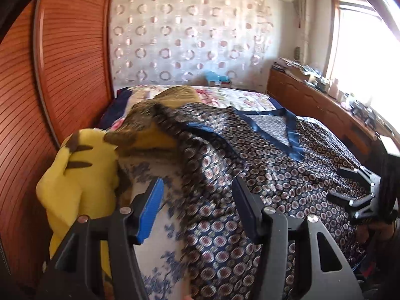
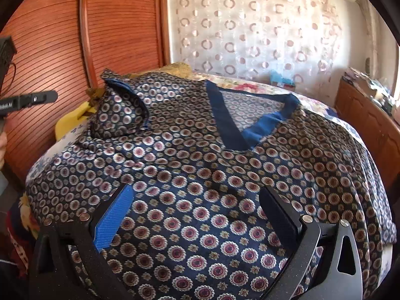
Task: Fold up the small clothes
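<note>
Lying spread across the bed (image 2: pixel 47 155), the patterned V-neck top (image 2: pixel 200 175) covers most of the mattress, front side up, navy with rows of round medallions. Its plain blue neckband (image 2: pixel 225 122) forms a V pointing toward me, and in the right wrist view one short sleeve (image 2: pixel 120 112) is flipped over onto the chest at the top's left shoulder. The lower right part of the top drapes over the bed's edge. A red-brown slatted wardrobe (image 1: pixel 62 62) stands along the left side, a sheer curtain (image 1: pixel 187 32) with ring shapes hangs behind the bed, and a wooden sideboard (image 1: pixel 312 100) runs under the window. A yellow plush toy (image 1: pixel 75 175) sits at the bed's left edge, beside a yellow cushion (image 1: pixel 160 135) partly under the top's shoulder. My left hand-held gripper (image 1: pixel 197 212) is released, jaws apart over the top's left edge, nothing between them. My right hand-held gripper (image 2: pixel 197 220) is released too, jaws wide above the lower front of the top, gripping nothing.
</note>
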### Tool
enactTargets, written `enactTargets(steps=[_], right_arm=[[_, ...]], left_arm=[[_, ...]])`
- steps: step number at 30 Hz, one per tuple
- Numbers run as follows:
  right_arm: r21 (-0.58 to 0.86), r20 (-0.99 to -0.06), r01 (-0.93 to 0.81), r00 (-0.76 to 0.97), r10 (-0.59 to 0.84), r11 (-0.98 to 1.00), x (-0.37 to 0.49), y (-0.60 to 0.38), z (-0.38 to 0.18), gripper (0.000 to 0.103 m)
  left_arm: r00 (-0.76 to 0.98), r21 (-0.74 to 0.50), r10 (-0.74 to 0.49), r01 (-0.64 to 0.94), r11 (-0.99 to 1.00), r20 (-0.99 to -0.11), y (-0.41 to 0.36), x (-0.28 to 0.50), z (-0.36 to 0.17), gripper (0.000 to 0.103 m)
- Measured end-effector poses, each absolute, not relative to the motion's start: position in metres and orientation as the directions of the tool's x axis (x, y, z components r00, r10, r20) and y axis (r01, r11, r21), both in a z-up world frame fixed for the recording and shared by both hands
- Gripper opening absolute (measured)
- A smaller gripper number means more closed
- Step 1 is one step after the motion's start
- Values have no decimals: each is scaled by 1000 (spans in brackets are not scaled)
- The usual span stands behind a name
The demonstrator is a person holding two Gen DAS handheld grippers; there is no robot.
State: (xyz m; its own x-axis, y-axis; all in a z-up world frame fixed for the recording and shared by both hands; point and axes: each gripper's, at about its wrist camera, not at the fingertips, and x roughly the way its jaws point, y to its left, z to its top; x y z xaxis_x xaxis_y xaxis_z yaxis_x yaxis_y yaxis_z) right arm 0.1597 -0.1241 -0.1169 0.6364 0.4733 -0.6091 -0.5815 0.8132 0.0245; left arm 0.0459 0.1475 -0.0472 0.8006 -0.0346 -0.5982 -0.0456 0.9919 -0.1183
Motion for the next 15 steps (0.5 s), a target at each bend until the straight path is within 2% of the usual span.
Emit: enactTargets(steps=[4, 9, 15], right_arm=[[23, -570, -632, 628, 529, 775, 167, -112, -91, 97], [-73, -519, -677, 653, 551, 733, 190, -76, -67, 97], [-114, -543, -730, 614, 573, 674, 224, -15, -69, 97]], left_arm=[[814, -117, -2, -81, 990, -581, 152, 37, -52, 56], [829, -106, 21, -97, 990, -559, 155, 30, -51, 56], [839, -120, 10, -89, 989, -544, 158, 23, -47, 56]])
